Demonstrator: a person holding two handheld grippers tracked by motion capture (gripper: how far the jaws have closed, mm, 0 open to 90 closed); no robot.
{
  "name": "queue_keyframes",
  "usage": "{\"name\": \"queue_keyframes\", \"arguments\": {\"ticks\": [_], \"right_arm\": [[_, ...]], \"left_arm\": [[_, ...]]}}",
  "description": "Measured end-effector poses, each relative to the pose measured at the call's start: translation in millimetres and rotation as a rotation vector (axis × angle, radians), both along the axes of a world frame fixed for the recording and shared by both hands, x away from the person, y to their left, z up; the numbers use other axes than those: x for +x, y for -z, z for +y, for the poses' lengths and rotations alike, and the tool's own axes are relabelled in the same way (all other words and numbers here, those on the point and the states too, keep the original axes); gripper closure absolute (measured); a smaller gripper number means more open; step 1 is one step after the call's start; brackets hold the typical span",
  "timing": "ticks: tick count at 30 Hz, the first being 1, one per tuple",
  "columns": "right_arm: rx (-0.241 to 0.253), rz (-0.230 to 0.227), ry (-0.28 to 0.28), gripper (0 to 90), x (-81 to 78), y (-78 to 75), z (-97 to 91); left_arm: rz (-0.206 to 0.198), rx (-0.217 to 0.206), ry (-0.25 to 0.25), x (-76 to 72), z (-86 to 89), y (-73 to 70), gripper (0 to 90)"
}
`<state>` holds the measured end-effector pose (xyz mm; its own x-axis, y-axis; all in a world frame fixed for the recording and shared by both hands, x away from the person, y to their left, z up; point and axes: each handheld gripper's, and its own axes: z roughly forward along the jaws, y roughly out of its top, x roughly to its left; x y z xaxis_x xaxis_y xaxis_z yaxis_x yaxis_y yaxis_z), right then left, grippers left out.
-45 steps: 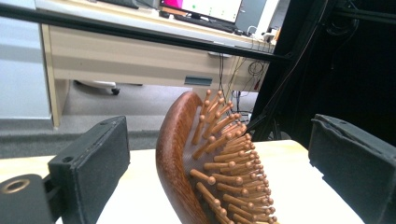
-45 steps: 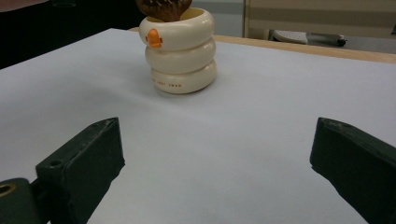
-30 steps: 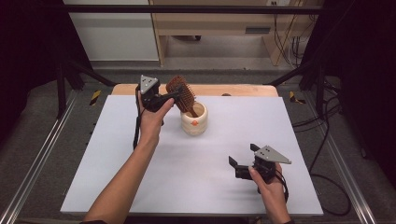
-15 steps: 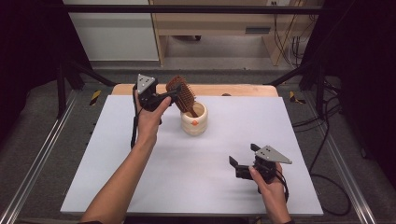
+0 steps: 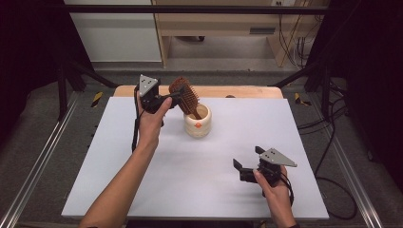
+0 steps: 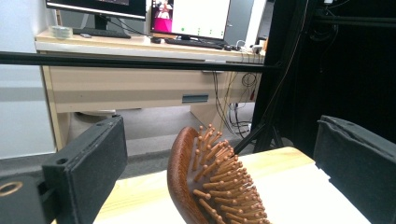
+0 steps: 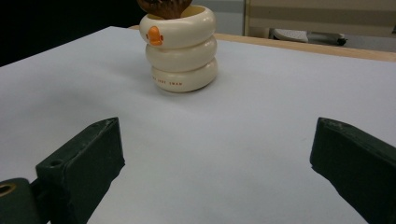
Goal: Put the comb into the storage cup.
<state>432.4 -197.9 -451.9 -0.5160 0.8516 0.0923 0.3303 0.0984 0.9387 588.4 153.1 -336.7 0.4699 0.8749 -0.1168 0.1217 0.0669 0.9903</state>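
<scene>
Right tongs (image 5: 246, 167) rest wide open and empty on the white bench (image 5: 119, 180). Farther off, left tongs (image 5: 174, 96) gape around a wooden hairbrush (image 5: 184, 97) without gripping it; it stands in a cream duck-faced cup (image 5: 197, 121).

Black jaws, grey three-cornered plates, black cables

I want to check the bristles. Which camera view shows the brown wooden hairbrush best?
The left gripper view: the brown wooden hairbrush stands close between the open jaws, bristles distinct. The high view shows it small, handle down in the cream ringed cup. The right gripper view shows just a brown bit at the cup's mouth.
</scene>
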Motion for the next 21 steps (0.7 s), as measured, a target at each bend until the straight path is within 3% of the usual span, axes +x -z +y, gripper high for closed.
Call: {"name": "queue_keyframes", "arguments": {"ticks": [21], "right_arm": [[-0.001,0.002,0.007,3.4,0.0,-0.1,0.2]], "left_arm": [[-0.021,-0.026,0.032,-18.0,15.1,-15.4,2.5]]}}
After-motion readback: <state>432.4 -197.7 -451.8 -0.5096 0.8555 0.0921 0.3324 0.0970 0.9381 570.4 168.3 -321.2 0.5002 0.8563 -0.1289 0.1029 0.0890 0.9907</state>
